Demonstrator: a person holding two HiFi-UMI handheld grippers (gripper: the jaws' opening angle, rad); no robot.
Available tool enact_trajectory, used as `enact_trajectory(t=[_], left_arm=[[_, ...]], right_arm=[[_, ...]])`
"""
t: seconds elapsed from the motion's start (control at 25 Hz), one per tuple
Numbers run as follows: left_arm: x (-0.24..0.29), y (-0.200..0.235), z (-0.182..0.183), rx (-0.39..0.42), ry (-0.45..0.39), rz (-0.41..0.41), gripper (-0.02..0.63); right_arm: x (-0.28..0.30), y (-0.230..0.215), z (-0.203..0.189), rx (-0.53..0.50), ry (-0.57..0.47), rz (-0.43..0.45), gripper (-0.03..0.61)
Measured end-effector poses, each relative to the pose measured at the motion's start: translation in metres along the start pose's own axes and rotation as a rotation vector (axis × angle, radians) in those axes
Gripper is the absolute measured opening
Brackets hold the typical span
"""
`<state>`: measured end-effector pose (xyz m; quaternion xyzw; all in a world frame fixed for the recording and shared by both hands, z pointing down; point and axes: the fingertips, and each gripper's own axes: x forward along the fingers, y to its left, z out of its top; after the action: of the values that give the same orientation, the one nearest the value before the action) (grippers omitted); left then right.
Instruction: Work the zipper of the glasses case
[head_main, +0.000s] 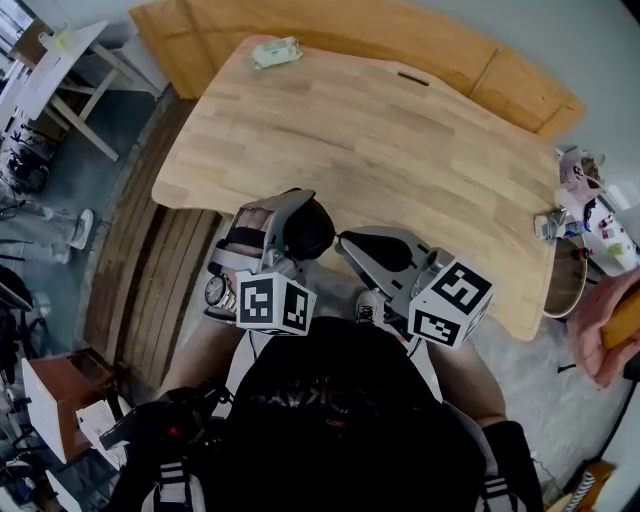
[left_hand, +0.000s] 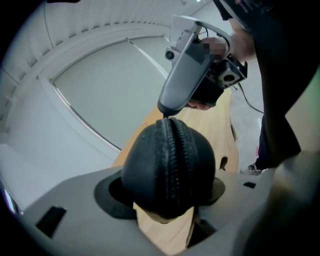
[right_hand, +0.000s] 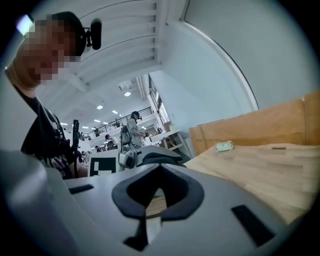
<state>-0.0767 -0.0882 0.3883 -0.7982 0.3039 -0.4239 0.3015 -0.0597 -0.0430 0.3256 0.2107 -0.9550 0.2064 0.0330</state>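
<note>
The black glasses case (head_main: 310, 232) is clamped between the pads of my left gripper (head_main: 292, 218), just off the near edge of the wooden table (head_main: 380, 130). In the left gripper view the case (left_hand: 167, 160) fills the jaws, its closed zipper (left_hand: 173, 165) running up the middle toward me. My right gripper (head_main: 341, 240) reaches in from the right. Its shut tips (left_hand: 164, 111) meet the far end of the zipper, where a thin dark pull tab sits between them. The right gripper view shows my right gripper (right_hand: 158, 172) shut, with the case (right_hand: 152, 159) just beyond.
A green-white packet (head_main: 276, 52) lies at the table's far edge. Small items (head_main: 552, 225) sit at its right end. Another person's hand (head_main: 605, 330) holds something yellow at the right. A brown box (head_main: 60, 400) stands on the floor at left.
</note>
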Motion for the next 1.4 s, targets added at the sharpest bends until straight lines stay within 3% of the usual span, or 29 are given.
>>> enact_trajectory(t=[0.16,0.28,0.56,1.0,1.16,1.2,1.28,1.4], left_arm=[[0.004,0.005,-0.012,0.061,0.084,0.056,0.284],[0.005,0.005,-0.021,0.086,0.137,0.065,0.284],[0.007,-0.001,-0.022,0.078,0.161,0.054,0.284],[0.008,-0.018,-0.02,-0.002,0.122,-0.014,0.284],[0.006,-0.016,-0.017,-0.072,0.08,-0.015,0.284],[0.005,-0.014,-0.016,-0.107,0.062,-0.018,0.284],[0.002,-0.01,-0.014,-0.176,0.024,-0.03,0.284],[-0.003,-0.007,-0.008,-0.291,-0.052,-0.069,0.284]], right_arm=[[0.007,0.015,-0.004,-0.078,0.035,0.02,0.015],[0.017,0.025,-0.008,-0.19,0.084,0.002,0.015],[0.033,0.041,-0.017,-0.263,0.132,0.026,0.015],[0.037,0.041,-0.031,-0.166,0.12,0.088,0.015],[0.029,0.044,-0.022,-0.115,0.031,0.13,0.018],[0.022,0.043,-0.014,-0.085,-0.019,0.148,0.032],[0.005,0.036,0.001,-0.003,-0.119,0.18,0.132],[-0.019,0.014,0.011,0.051,-0.199,0.171,0.178]])
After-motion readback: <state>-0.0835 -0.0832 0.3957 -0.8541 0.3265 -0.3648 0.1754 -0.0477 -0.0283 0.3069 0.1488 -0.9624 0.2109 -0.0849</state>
